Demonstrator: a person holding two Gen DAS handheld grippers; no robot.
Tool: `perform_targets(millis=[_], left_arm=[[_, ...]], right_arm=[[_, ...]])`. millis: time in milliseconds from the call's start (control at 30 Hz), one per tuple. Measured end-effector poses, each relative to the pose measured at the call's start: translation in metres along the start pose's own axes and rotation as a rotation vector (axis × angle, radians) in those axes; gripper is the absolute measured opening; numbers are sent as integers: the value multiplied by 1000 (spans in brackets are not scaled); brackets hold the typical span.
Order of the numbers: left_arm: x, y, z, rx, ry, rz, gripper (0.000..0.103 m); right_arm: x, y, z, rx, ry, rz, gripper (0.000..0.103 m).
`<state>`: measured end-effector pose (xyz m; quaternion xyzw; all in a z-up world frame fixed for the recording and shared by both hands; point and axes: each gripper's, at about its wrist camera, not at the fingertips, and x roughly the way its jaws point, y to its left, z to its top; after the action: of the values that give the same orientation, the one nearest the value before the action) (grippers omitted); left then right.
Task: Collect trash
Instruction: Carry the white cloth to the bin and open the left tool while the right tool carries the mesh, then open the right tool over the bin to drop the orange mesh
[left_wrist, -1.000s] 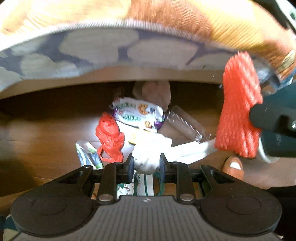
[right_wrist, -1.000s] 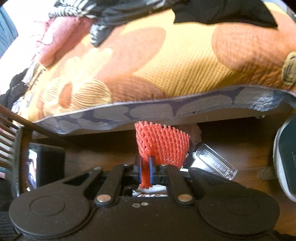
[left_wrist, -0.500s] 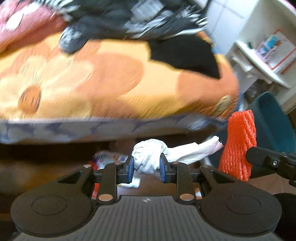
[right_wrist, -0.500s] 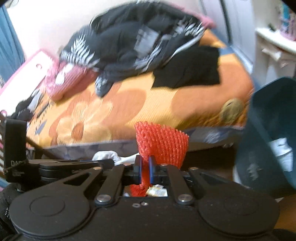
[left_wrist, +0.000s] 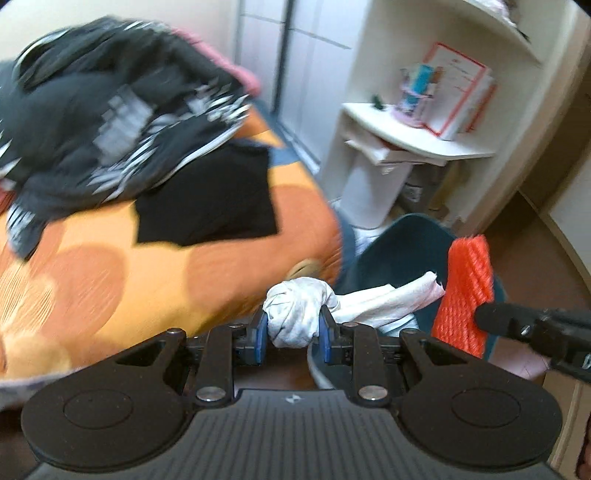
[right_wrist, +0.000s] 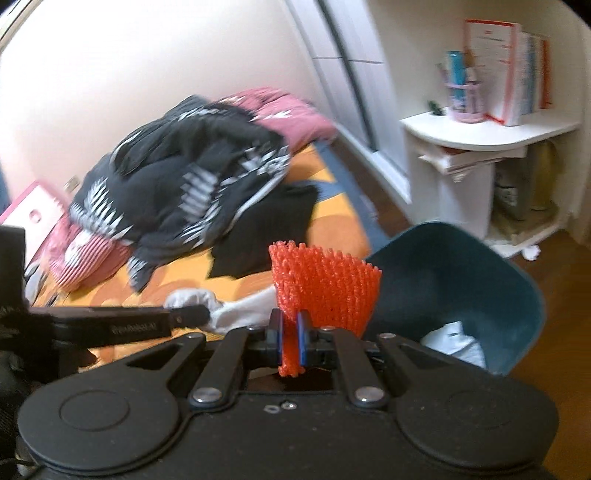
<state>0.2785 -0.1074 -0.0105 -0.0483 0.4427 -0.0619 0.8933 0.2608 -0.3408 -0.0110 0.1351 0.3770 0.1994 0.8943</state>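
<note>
The left tongs (left_wrist: 291, 331) pinch a knotted white tissue wad (left_wrist: 295, 314) between their blue pads, its loose tail trailing off to the right toward the bin (left_wrist: 402, 236). The right tongs (right_wrist: 290, 338) are pressed tight on a strip of orange foam net (right_wrist: 325, 288), which fans upward above the pads, with a short end poking out below them. Both pieces of trash are held in the air, close to each other, in front of the bed's (left_wrist: 110, 266) edge and just beside the open teal bin. In the right wrist view the bin (right_wrist: 480, 266) tips its mouth toward the tongs and some white paper (right_wrist: 456, 341) lies inside. A heap of dark patterned clothes (right_wrist: 192, 184) sits on the orange bedspread. Behind the bin stands a white shelf unit (right_wrist: 491, 129) with books (right_wrist: 509, 66) and a pencil cup (right_wrist: 463, 96) on top.
</note>
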Motion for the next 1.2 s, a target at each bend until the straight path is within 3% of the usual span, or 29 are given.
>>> perform_targets(millis=[267,500,633,800,1133,1167,1200], left_arm=[[51,-77,29,117,41,-33,26],[108,-122,22,237,131,-20,26],[133,-134,13,287,184,-9,26],[154,-137,5,269,234,-24,26],[160,-128,-4,226,285,-64,31],[158,-127,-3,223,283,-69,37],[156,-126,-3,220,278,-73,54]], right_arm=[[14,-66,-6,123,25,-57,8],[33,-104,-22,186,78,-113,8],[44,-116,-33,204,116,-128,11],[47,-121,-40,232,133,-134,15],[47,-121,-46,255,145,-154,30],[46,-120,-45,253,142,-154,30],[43,-119,-45,249,137,-155,30]])
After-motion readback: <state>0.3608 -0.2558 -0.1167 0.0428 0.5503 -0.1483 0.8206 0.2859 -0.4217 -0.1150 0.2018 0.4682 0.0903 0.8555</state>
